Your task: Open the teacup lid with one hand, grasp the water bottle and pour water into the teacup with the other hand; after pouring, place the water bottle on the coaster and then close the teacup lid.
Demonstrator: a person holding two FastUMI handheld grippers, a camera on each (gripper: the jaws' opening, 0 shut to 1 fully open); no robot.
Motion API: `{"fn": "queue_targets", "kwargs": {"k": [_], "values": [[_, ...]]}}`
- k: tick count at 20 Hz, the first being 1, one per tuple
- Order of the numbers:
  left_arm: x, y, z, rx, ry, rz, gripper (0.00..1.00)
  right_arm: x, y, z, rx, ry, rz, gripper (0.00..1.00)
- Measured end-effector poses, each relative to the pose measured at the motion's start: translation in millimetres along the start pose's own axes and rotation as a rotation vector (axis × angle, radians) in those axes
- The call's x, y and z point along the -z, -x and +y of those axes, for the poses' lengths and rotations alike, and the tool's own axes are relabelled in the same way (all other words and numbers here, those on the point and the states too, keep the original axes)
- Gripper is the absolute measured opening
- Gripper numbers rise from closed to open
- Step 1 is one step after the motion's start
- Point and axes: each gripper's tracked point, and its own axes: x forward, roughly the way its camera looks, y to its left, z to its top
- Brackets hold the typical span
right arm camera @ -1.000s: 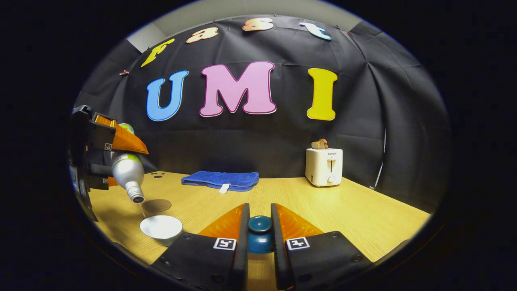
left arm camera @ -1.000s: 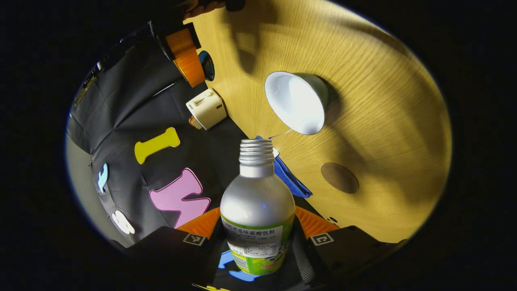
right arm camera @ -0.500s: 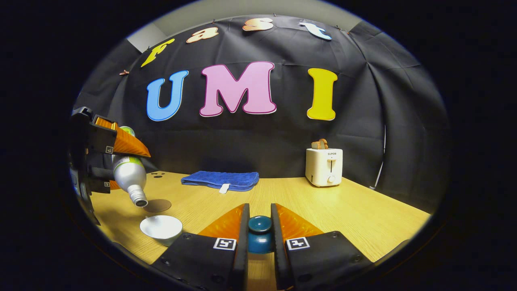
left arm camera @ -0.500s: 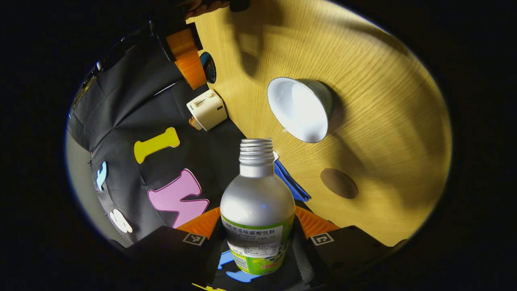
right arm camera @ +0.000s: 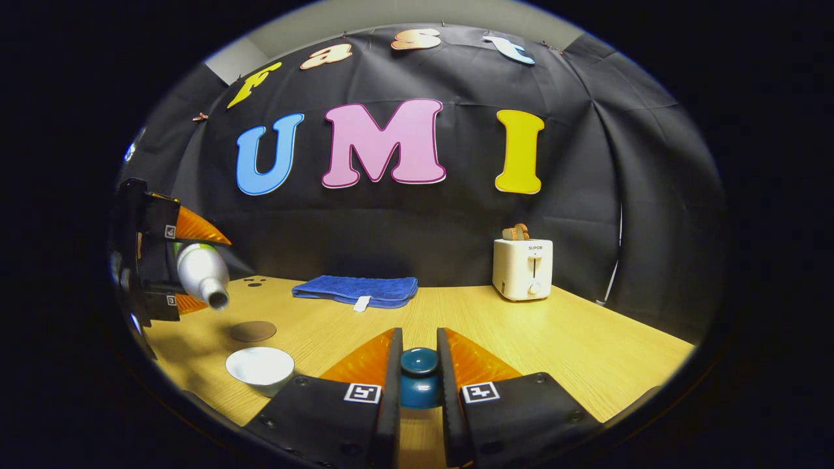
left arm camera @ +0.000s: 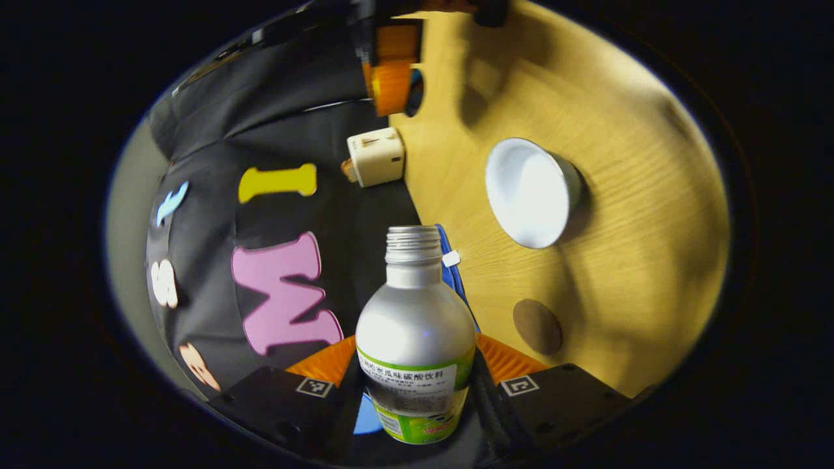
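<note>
A: Right gripper view is showing the right gripper [right arm camera: 419, 365] at the bottom centre, both fingers pressing on the knob of the teacup lid [right arm camera: 419, 376], so the lid is off and being held clear of the table.

B: And the teacup [right arm camera: 260, 367]?

A: It is sitting uncovered at the lower left. Above it, at the far left, the left gripper [right arm camera: 171, 264] is clamping the water bottle [right arm camera: 201, 276], which is tilting only slightly mouth-down; no stream is showing.

B: So I am judging the pour as finished or finishing?

A: Likely. Left gripper view is placing the coaster [left arm camera: 537, 326] at lower right, bare. Setting the bottle there and re-covering the cup are remaining.
</note>
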Motion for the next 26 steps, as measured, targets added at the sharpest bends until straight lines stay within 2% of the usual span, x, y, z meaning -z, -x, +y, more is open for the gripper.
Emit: {"fn": "queue_targets", "kwargs": {"k": [4,7,9,11,15,17,20,26], "values": [[8.2,25.5,36.6,-0.189,0.442,-0.040,0.78,0.3,-0.2,0.0,-0.001,0.000,0.000,0.30],[32.5,39.0,52.0,-0.270,0.781,-0.047,0.77,0.6,0.1,2.0,-0.011,-0.002,-0.001,0.30],[45.1,37.1,48.9,-0.269,1.005,-0.065,0.77,1.5,2.8,12.3,-0.052,-0.001,0.002,0.30],[58.7,23.3,49.2,-0.253,1.207,-0.082,0.78,1.0,4.3,9.6,-0.052,-0.001,0.001,0.30],[85.9,-22.0,30.4,-0.197,1.530,-0.085,0.78,1.5,7.9,16.5,-0.080,-0.003,0.002,0.30],[86.7,-50.9,25.3,-0.174,1.604,-0.097,0.78,1.0,9.1,18.5,-0.094,-0.003,0.002,0.30],[81.7,-93.8,8.9,-0.134,1.649,-0.110,0.78,1.4,9.0,16.9,-0.089,-0.002,0.002,0.30],[80.6,-115.8,-8.4,-0.110,1.672,-0.104,0.80,1.5,8.4,17.0,-0.090,-0.002,0.001,0.30]]}}
